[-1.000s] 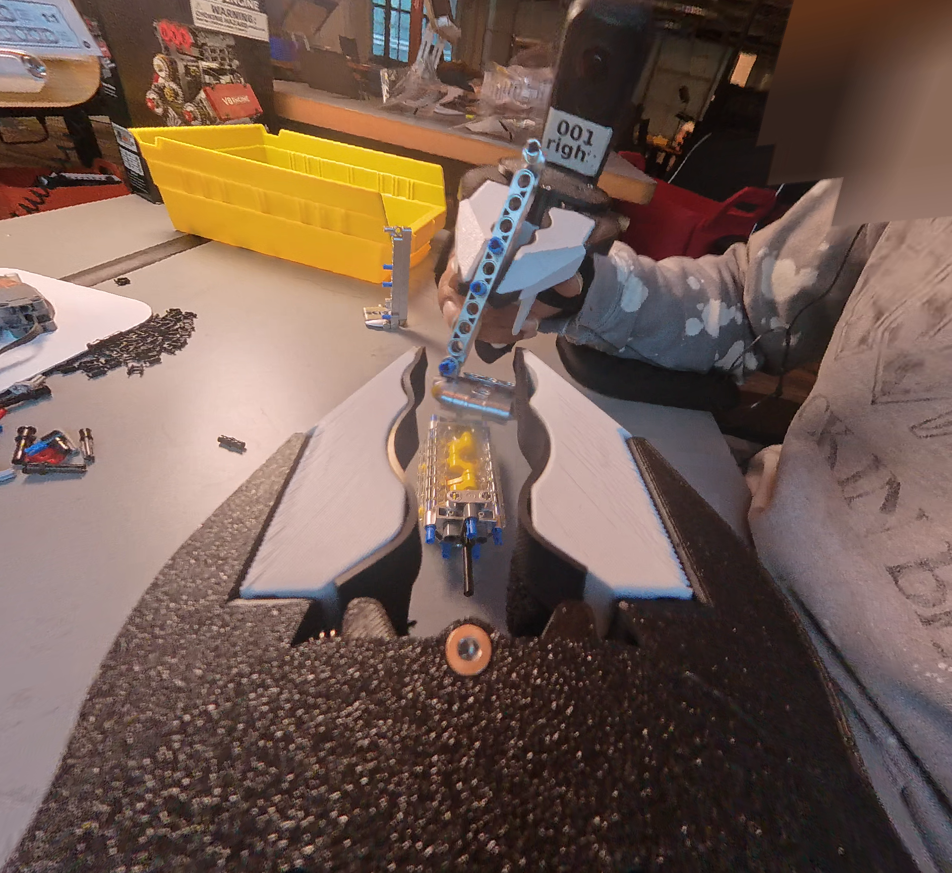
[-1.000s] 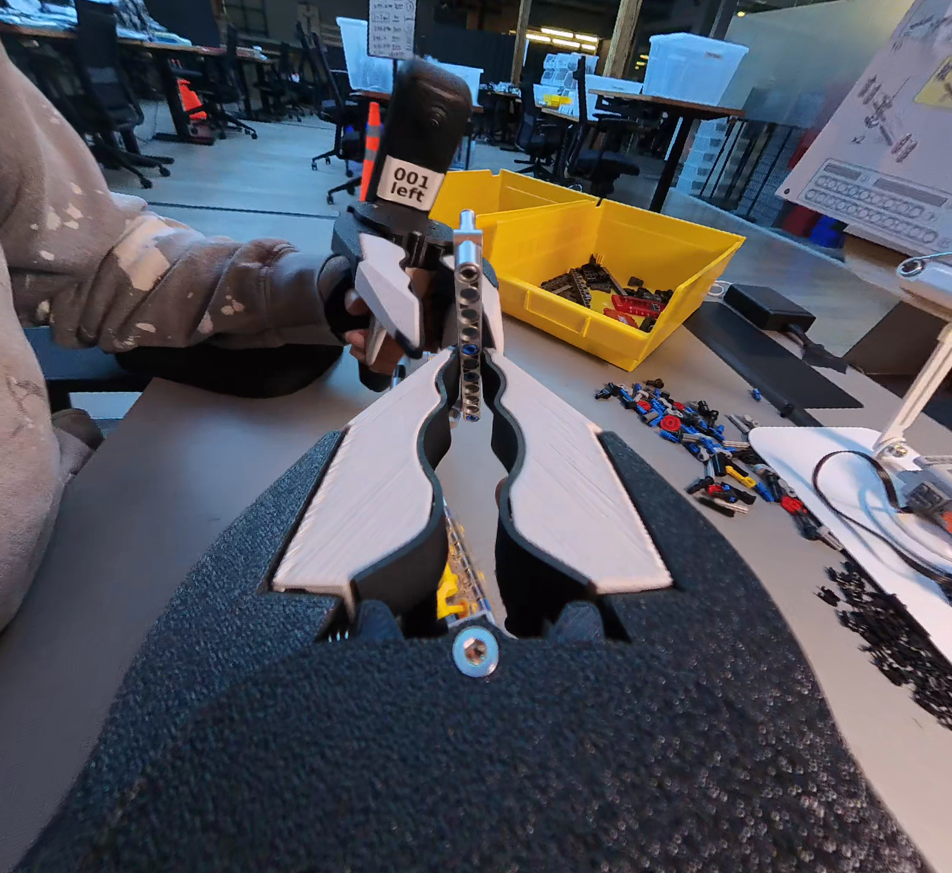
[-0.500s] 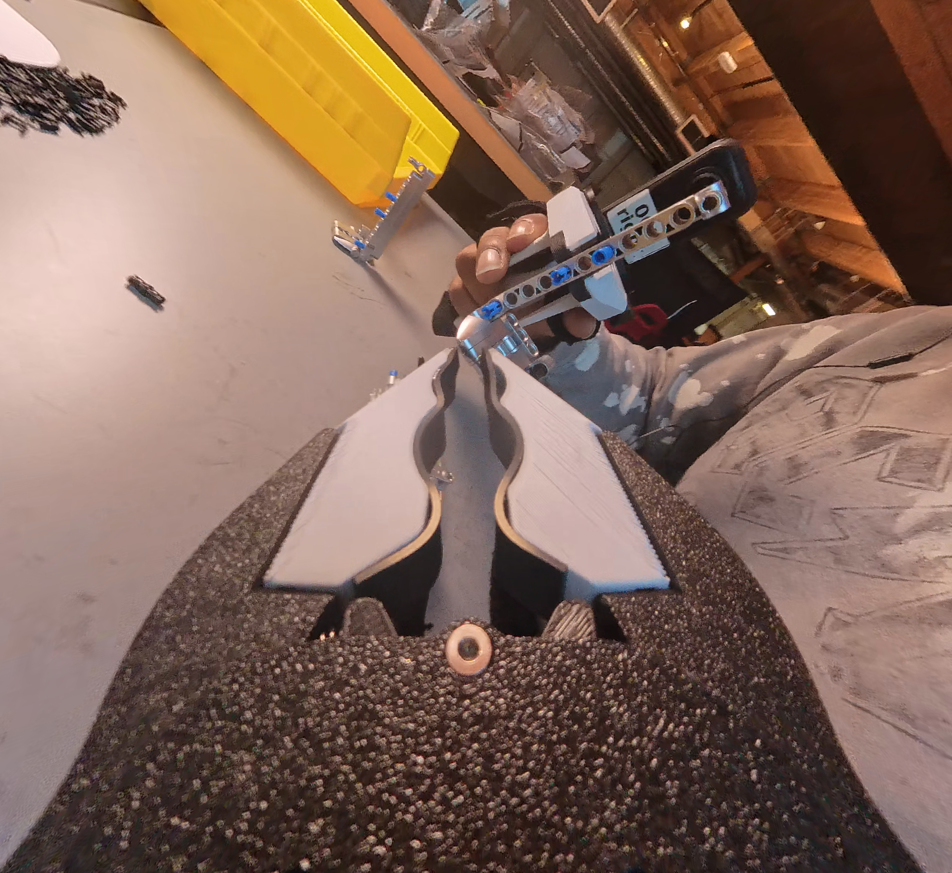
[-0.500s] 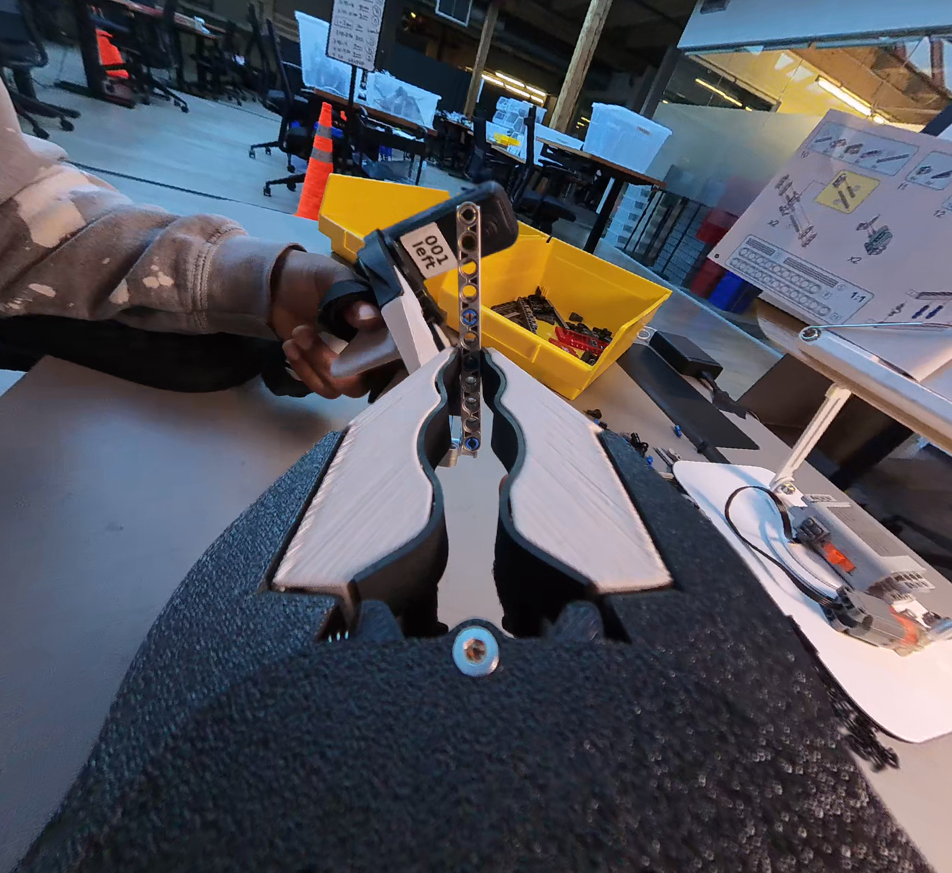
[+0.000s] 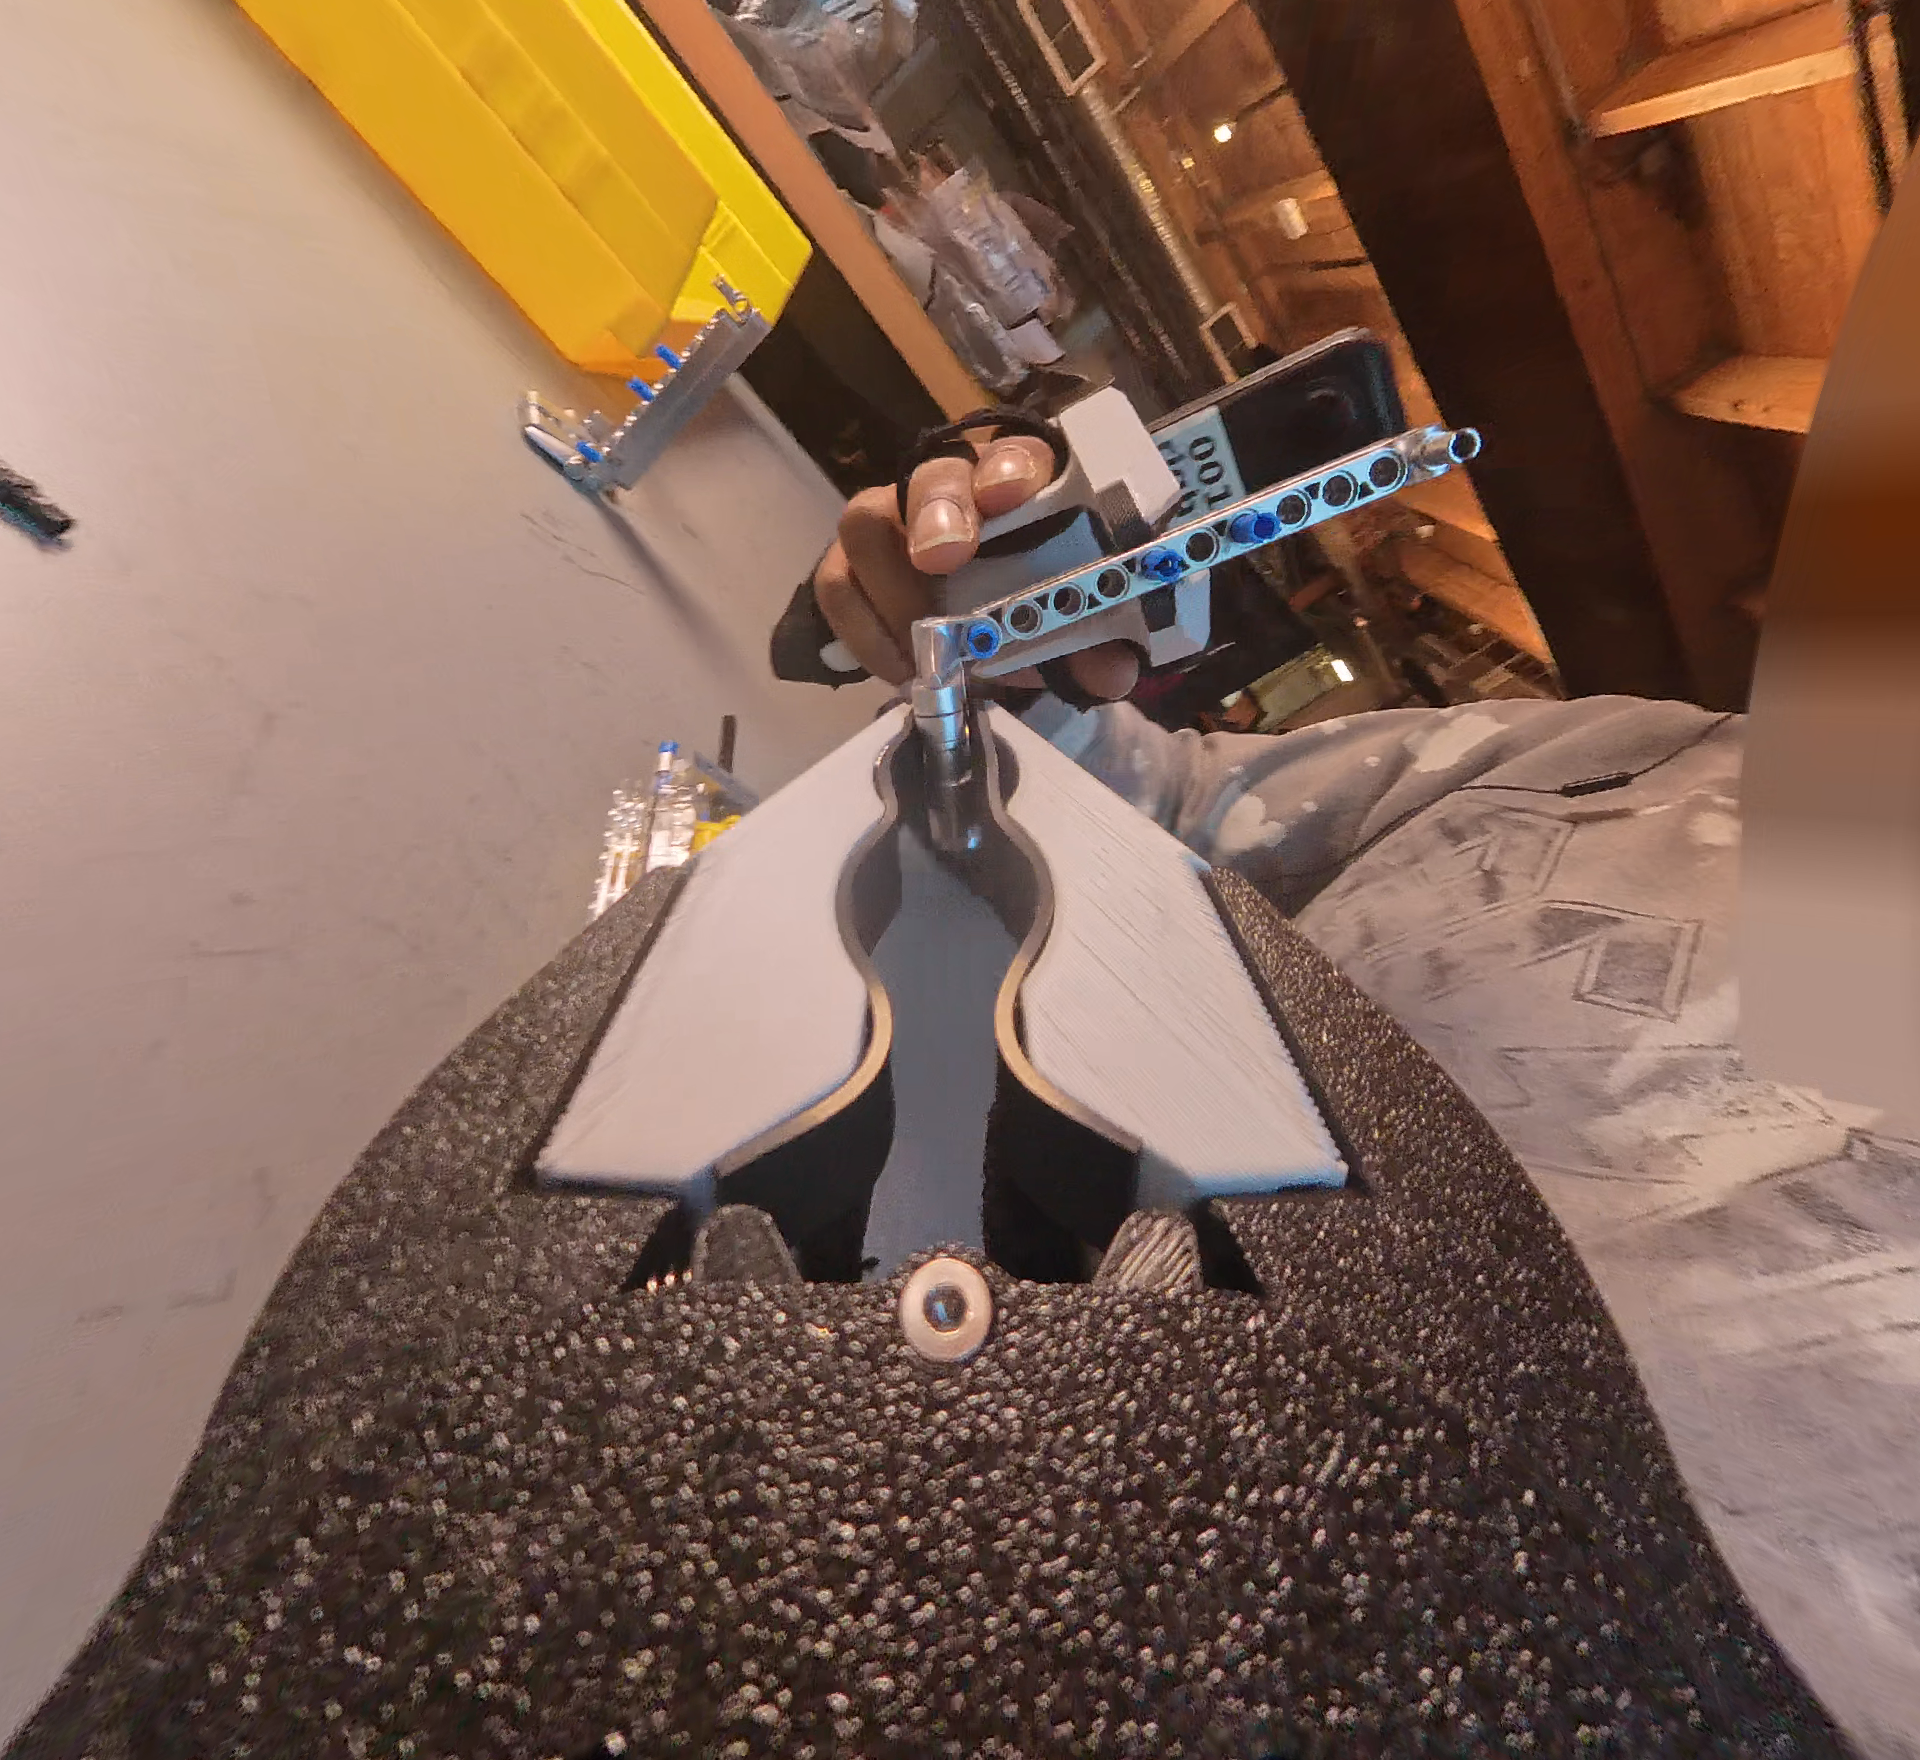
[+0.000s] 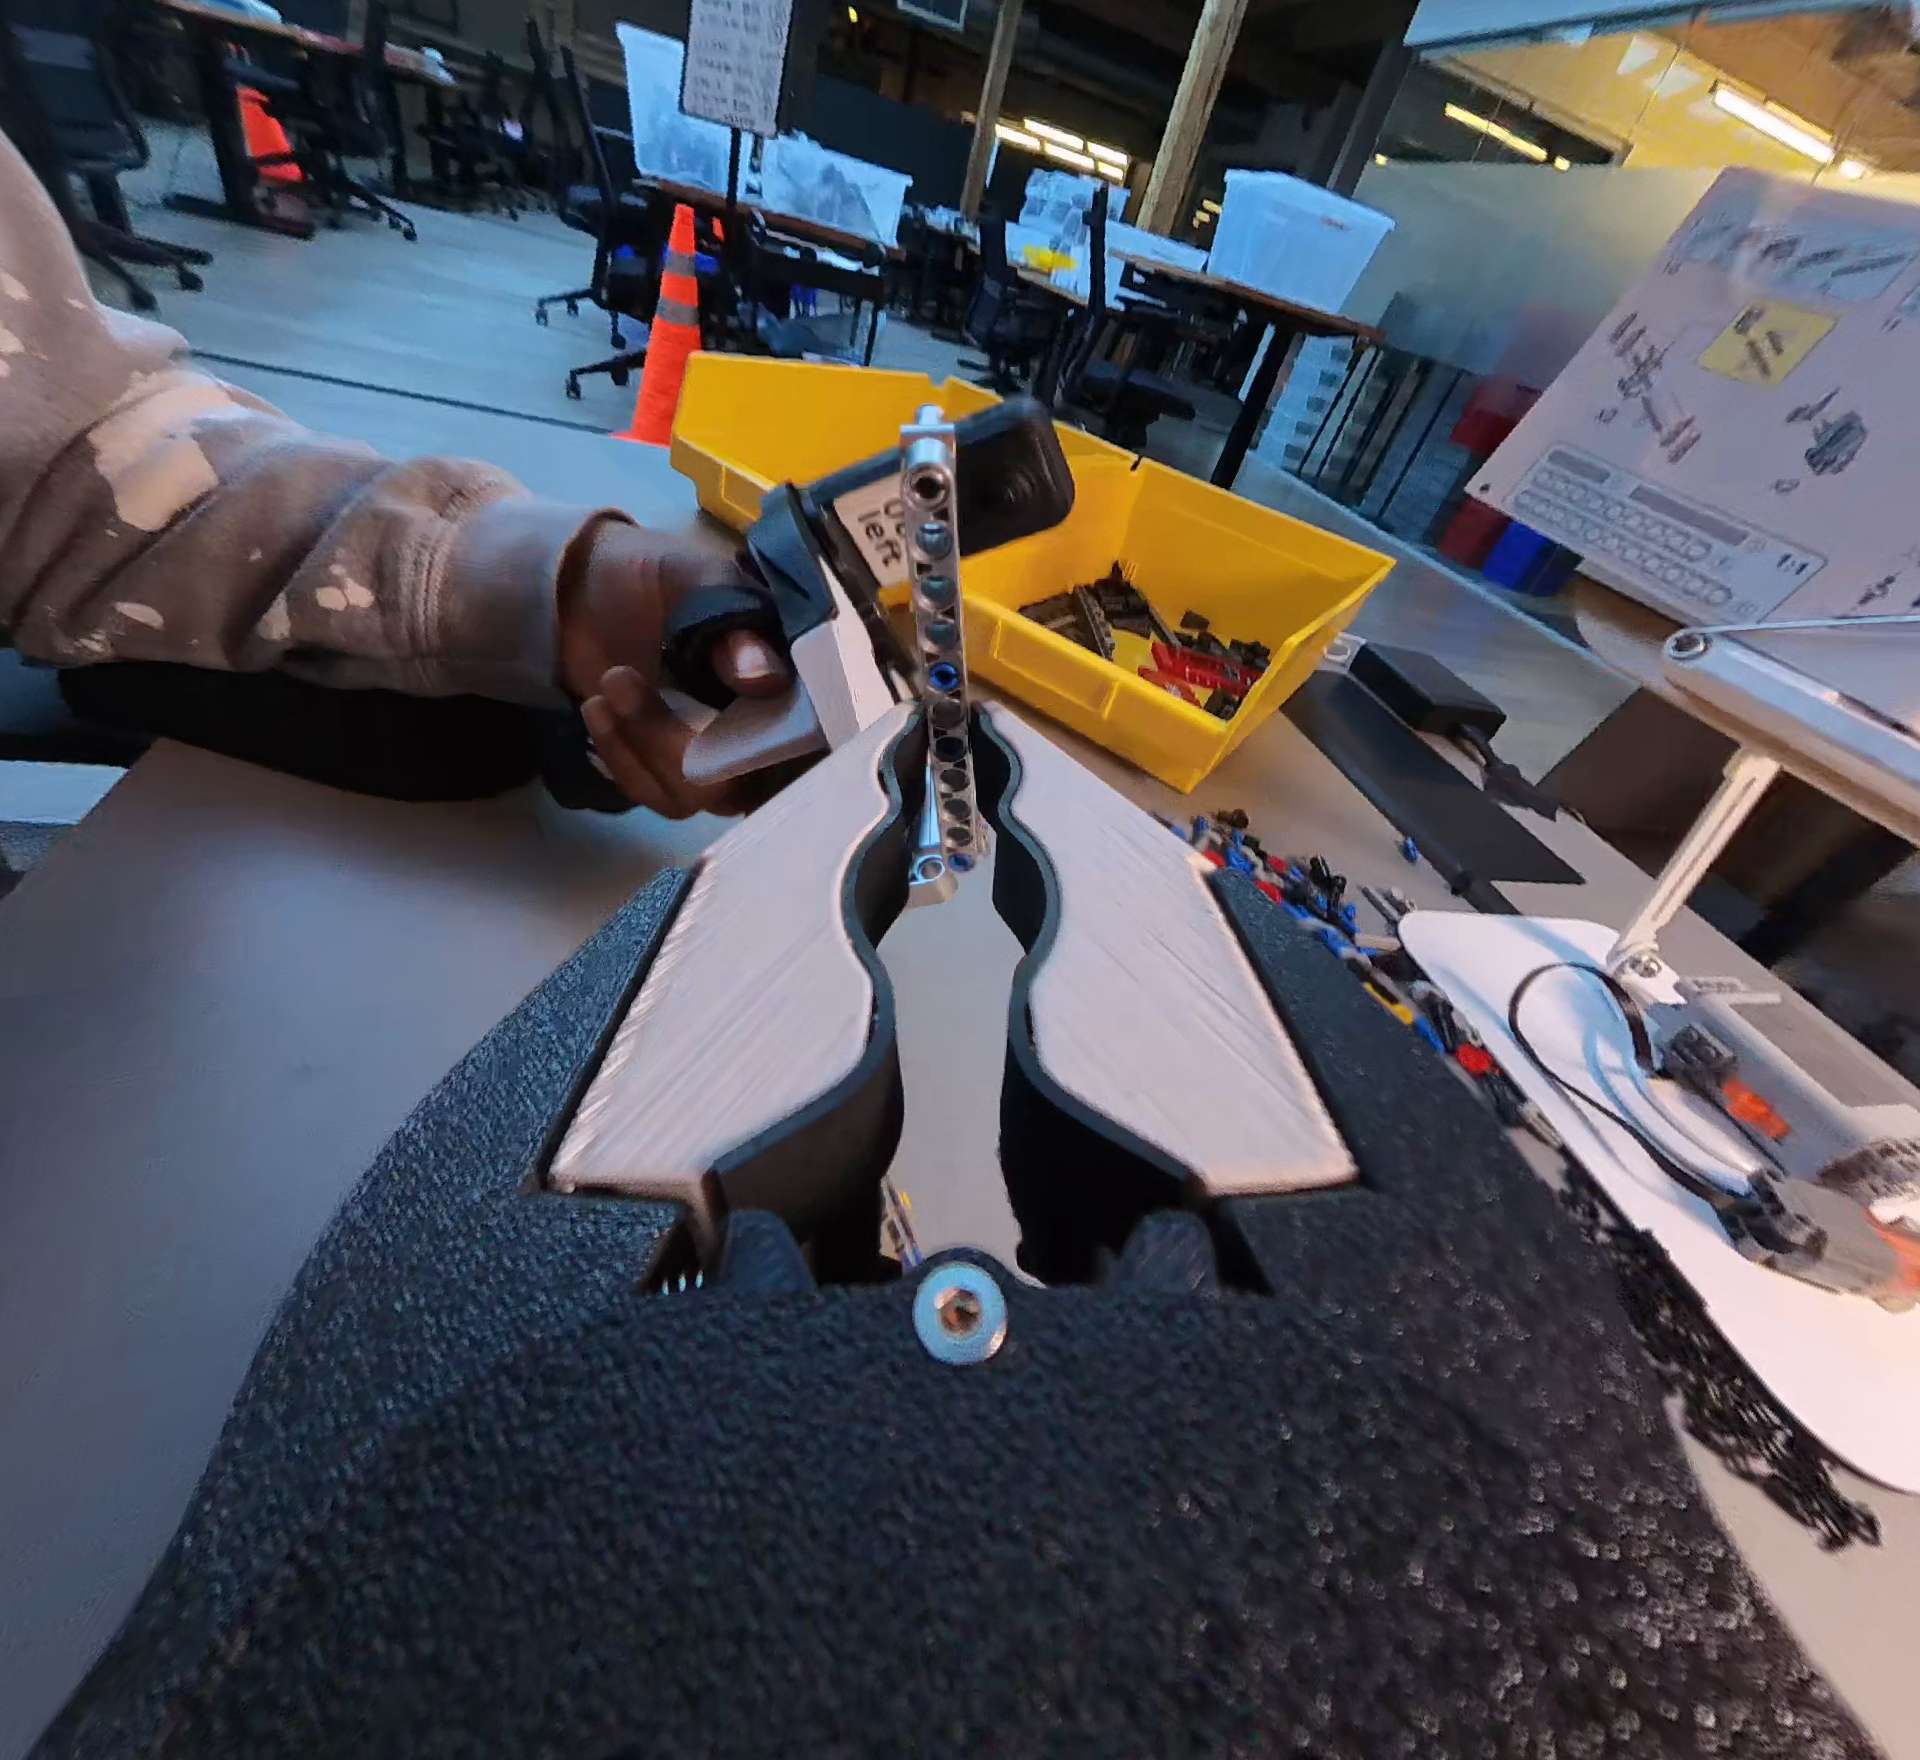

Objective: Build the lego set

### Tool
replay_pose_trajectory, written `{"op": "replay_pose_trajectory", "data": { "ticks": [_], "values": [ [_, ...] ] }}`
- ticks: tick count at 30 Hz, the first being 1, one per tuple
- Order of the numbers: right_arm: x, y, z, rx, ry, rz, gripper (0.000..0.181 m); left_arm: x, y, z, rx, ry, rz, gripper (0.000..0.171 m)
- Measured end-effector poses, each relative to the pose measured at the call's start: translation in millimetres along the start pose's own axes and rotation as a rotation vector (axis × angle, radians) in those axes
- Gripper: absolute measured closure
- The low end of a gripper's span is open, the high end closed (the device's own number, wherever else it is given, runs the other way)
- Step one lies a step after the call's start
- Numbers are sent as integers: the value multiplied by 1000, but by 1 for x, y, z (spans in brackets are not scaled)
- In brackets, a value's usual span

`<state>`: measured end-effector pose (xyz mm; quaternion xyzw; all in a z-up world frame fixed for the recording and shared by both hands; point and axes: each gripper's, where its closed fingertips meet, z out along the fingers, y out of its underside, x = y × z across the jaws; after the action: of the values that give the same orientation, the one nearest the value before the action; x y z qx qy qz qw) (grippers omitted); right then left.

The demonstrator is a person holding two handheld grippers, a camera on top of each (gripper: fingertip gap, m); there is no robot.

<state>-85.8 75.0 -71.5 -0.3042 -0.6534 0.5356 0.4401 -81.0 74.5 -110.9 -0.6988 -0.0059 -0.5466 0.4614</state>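
Observation:
A chrome L-shaped beam [image 5: 1314,500] with holes and blue pins is held in the air between both grippers. My left gripper [image 5: 956,718] is shut on its short end, which sits between the tips. My right gripper [image 6: 948,718] is shut on the long arm [image 6: 935,567], which sticks up above the fingers. Each gripper shows in the other's view, held by a hand: the right one [image 5: 1122,547], the left one [image 6: 800,692]. A small clear block with a yellow part [image 5: 655,827] lies on the table left of my left fingers.
A yellow bin [image 6: 1299,588] with dark parts stands beyond the grippers. A second grey beam with blue pins [image 5: 665,401] stands by the bin. Loose coloured pieces [image 6: 1278,879], a white base with a wired motor [image 6: 1662,1087] and an instruction sheet [image 6: 1714,411] are on the right. The tips of both grippers are at nearly the same place.
My left gripper has closed from open onto the beam's short end and tilted upward. Both grippers have lifted; the clear block stays on the table, no longer between the left fingers.

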Motion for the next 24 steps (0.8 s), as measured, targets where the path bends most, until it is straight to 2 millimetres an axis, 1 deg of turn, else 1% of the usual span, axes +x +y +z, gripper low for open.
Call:
{"op": "replay_pose_trajectory", "data": {
  "ticks": [3,6,9,12,19,22,24],
  "values": [
    [4,21,3,-131,28,-46,173,-25,1,-8,-34,-201,76,165],
    [7,29,7,-217,81,-143,172,-51,0,-20,-56,-386,124,165],
    [11,43,13,-346,137,-265,172,-60,-2,-26,-44,-446,118,166],
    [12,49,19,-399,183,-371,174,-65,-6,-30,-23,-475,113,166],
    [19,63,26,-511,251,-519,174,-70,-12,-37,10,-511,110,166],
    [24,58,26,-480,249,-478,174,-65,-18,-40,23,-500,169,164],
    [30,53,24,-418,229,-350,174,-50,-27,-42,49,-446,247,156]
  ]
}}
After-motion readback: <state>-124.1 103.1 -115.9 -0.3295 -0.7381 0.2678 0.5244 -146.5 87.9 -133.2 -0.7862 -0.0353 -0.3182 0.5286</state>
